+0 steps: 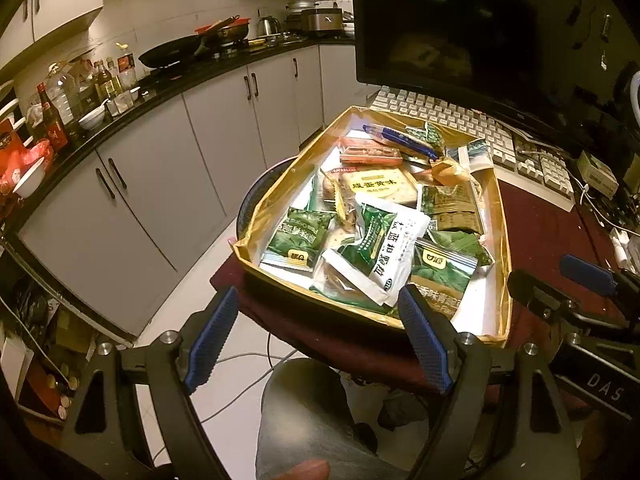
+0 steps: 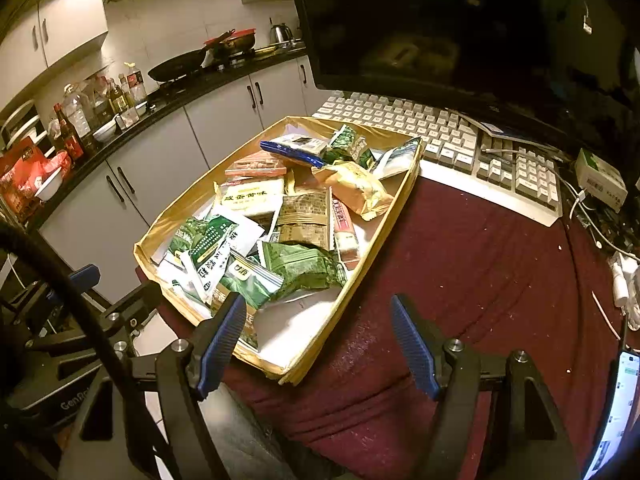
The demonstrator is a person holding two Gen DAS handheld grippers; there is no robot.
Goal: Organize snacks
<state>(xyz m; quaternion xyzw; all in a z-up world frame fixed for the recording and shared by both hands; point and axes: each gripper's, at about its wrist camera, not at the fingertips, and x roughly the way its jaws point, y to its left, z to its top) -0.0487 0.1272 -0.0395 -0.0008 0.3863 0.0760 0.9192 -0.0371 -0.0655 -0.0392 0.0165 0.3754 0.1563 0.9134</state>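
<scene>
**Snack box untouched, both grippers spread**

The gold box [image 2: 384, 216] heaped with snack packets [image 2: 304, 268] sits on the dark red tablecloth [image 2: 480, 272], a keyboard [image 2: 452, 140] at its two o'clock. Left gripper [image 1: 320, 304] and right gripper [image 2: 318, 312] hover near its front edge, jaws spread, empty.

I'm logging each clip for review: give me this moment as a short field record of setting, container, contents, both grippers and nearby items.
setting: maroon cloth on a desk, kitchen counter behind
container: gold box, shallow and open on top
contents: loose snack packets, many green, one yellow packet, one blue packet
left gripper: open, empty, at the box's near edge
right gripper: open, empty, at the box's near corner
nearby: keyboard, dark monitor
</scene>
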